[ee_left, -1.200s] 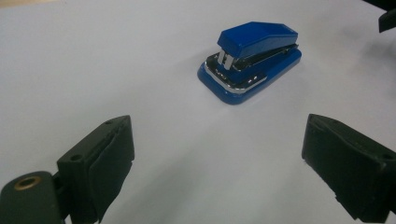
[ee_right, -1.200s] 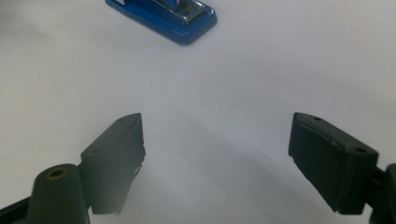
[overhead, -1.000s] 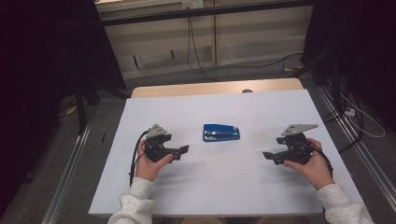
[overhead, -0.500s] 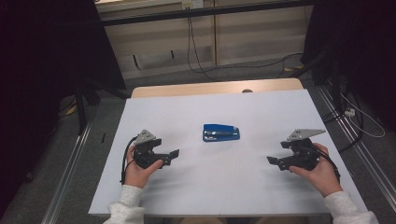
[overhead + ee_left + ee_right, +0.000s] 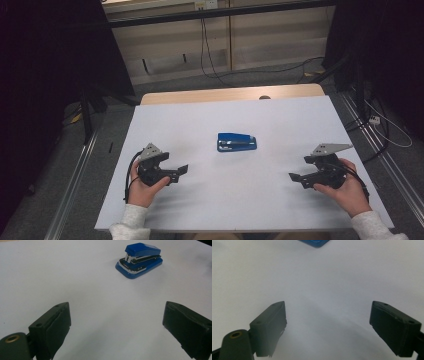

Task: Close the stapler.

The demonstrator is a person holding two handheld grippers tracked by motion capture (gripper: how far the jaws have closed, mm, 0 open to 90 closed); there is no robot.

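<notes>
blue stapler (image 5: 237,142) lies between both wide-spread grippers, untouched.

Right gripper (image 5: 328,322) over the white table (image 5: 337,277), jaws spread wide.

In the right gripper view, two black jaws rise from the bottom edge, one at the left and one at the right, with a broad gap of bare white tabletop between them and nothing held. A brass-coloured screw hole (image 5: 236,334) shows low on the left jaw's base. At the top edge, a rounded blue corner of a stapler (image 5: 314,242) shows, well apart from the jaws.
</notes>
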